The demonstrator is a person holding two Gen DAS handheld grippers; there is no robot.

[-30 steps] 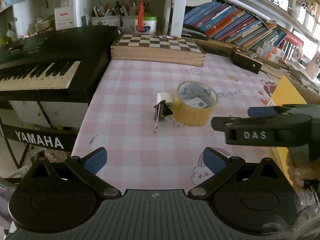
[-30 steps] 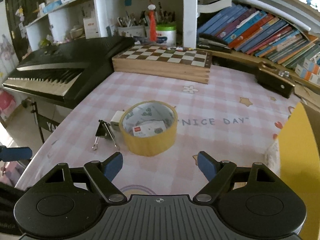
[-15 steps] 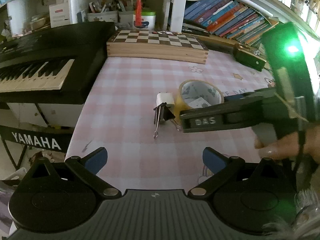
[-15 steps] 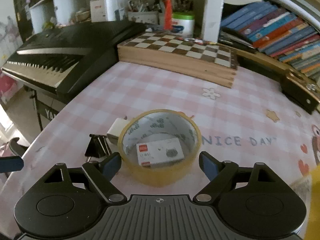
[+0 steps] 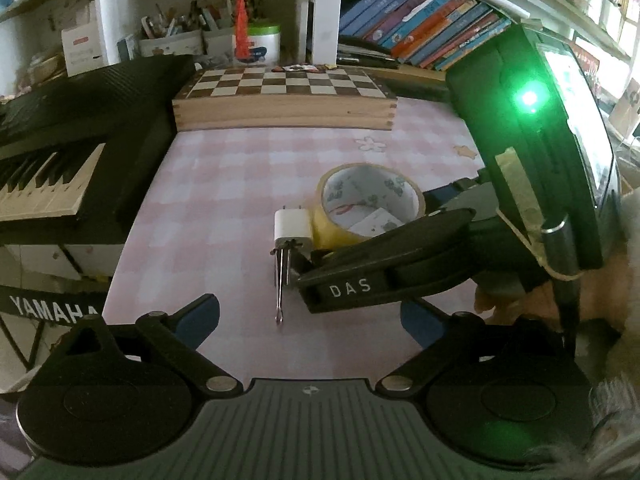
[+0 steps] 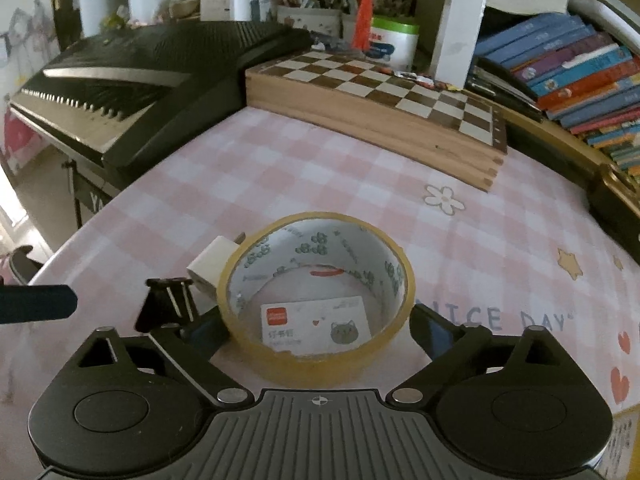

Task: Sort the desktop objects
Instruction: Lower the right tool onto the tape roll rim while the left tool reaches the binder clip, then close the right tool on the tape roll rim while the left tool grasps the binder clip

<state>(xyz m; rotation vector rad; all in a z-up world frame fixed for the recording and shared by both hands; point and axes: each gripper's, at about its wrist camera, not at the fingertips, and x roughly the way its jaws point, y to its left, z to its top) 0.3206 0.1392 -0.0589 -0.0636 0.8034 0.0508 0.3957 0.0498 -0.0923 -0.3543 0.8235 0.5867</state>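
Observation:
A yellow tape roll lies flat on the pink checked tablecloth, with a small white staple box inside its ring. A white charger plug and a black binder clip lie at its left. My right gripper is open, its blue fingertips on either side of the roll, close to its sides. In the left wrist view the roll, plug and clip lie ahead of my open, empty left gripper; the right gripper's black body crosses in front.
A wooden chessboard box stands at the back of the table. A black Yamaha keyboard is at the left, beyond the table edge. Shelves with books and pen holders are behind. A dark wooden box is at right.
My right gripper has moved forward and down, so its open fingers now flank the tape roll. The left gripper has shifted slightly closer to the clip and plug.

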